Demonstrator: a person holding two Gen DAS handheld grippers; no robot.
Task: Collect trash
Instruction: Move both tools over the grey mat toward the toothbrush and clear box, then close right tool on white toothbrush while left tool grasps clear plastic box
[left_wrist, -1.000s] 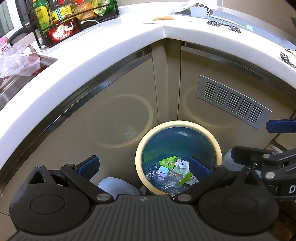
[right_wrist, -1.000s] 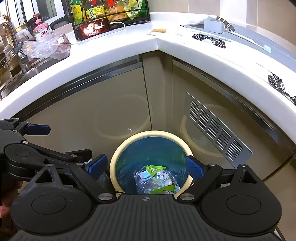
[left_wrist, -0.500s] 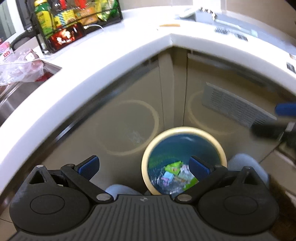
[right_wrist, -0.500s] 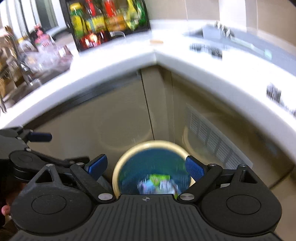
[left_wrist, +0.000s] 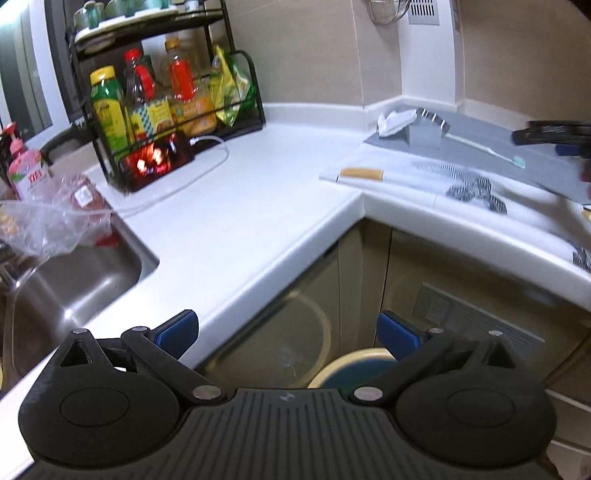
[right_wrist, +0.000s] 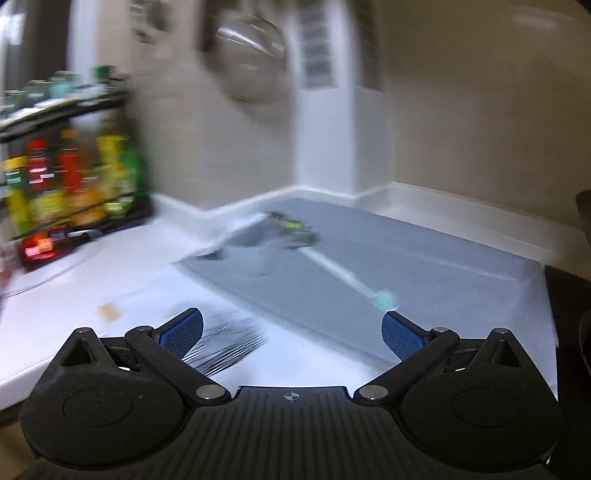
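My left gripper (left_wrist: 288, 332) is open and empty, raised over the counter edge. Below it only the cream rim of the trash bin (left_wrist: 354, 360) shows on the floor. On the white counter (left_wrist: 240, 199) lie black-and-white patterned scraps (left_wrist: 476, 188), a small tan piece (left_wrist: 362, 173) and a crumpled white tissue (left_wrist: 395, 120). My right gripper (right_wrist: 291, 328) is open and empty above the counter; it also shows blurred at the far right of the left wrist view (left_wrist: 554, 138). A patterned scrap (right_wrist: 221, 343) lies just under its left finger. The right wrist view is motion-blurred.
A grey mat (left_wrist: 480, 147) holds a grey holder (left_wrist: 424, 129) and a toothbrush (right_wrist: 347, 277). A black rack of bottles (left_wrist: 162, 99) stands at the back left. A steel sink (left_wrist: 66, 284) with a clear plastic bag (left_wrist: 55, 218) is at left. Cabinet doors (left_wrist: 461, 295) lie below.
Both grippers have risen from above the trash bin to counter height. The views now show the counter top instead of the bin's inside. Both grippers stay open.
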